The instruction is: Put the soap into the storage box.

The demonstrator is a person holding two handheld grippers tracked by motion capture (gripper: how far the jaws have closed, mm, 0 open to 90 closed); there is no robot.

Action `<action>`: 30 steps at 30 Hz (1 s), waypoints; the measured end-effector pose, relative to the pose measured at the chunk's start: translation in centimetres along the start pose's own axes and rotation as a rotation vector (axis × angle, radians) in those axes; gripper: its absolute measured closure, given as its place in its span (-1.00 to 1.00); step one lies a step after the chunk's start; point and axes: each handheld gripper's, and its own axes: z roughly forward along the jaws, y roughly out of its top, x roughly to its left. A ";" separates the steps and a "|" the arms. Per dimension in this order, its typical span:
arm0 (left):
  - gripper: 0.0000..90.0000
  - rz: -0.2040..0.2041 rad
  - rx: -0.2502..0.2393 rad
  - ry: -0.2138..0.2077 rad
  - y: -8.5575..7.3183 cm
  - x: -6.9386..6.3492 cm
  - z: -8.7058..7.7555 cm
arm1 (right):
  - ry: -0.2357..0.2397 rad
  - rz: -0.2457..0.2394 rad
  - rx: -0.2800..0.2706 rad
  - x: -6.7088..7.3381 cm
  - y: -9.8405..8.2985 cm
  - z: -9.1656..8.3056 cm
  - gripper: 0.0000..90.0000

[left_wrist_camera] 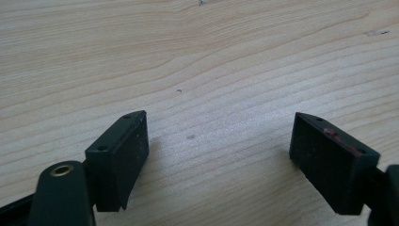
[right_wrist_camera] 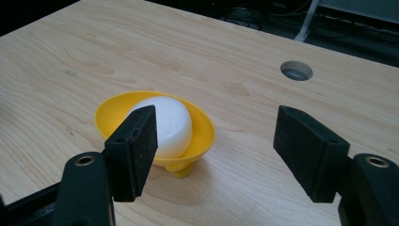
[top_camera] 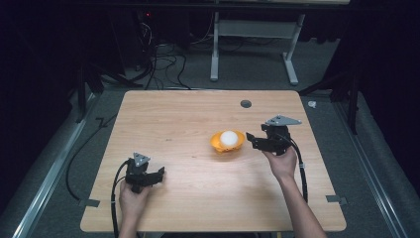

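Observation:
A yellow bowl (top_camera: 227, 142) stands right of the table's middle with a white egg-shaped ball (top_camera: 228, 138) resting in it. My right gripper (top_camera: 251, 140) is just to the right of the bowl, pointing left at it. In the right gripper view its jaws (right_wrist_camera: 216, 115) stand apart with nothing between them; the bowl (right_wrist_camera: 200, 122) and the ball (right_wrist_camera: 171, 125) lie ahead, partly behind the left jaw. My left gripper (top_camera: 161, 173) rests low near the front left of the table. Its jaws (left_wrist_camera: 219, 117) are open over bare wood.
The wooden table (top_camera: 173, 124) has a round cable hole (top_camera: 245, 103) at the back, also seen in the right gripper view (right_wrist_camera: 296, 70). Cables and a white desk frame (top_camera: 252, 44) lie on the floor beyond the far edge.

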 end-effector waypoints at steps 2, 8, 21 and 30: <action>-0.54 0.000 0.000 0.000 0.0 0.0 0.0 | -0.001 0.002 -0.002 -0.1 -0.1 -0.2 -0.30; -0.54 0.000 0.000 0.000 0.0 0.0 0.0 | -0.010 0.012 -0.007 -0.3 -0.5 -0.7 -0.29; -0.54 0.000 0.000 0.000 0.0 0.0 0.0 | -0.027 0.035 -0.016 -1.1 -1.6 -1.8 -0.29; -0.54 0.001 0.002 0.000 0.0 0.0 0.0 | -0.040 0.053 -0.024 -1.5 -2.4 -2.7 -0.29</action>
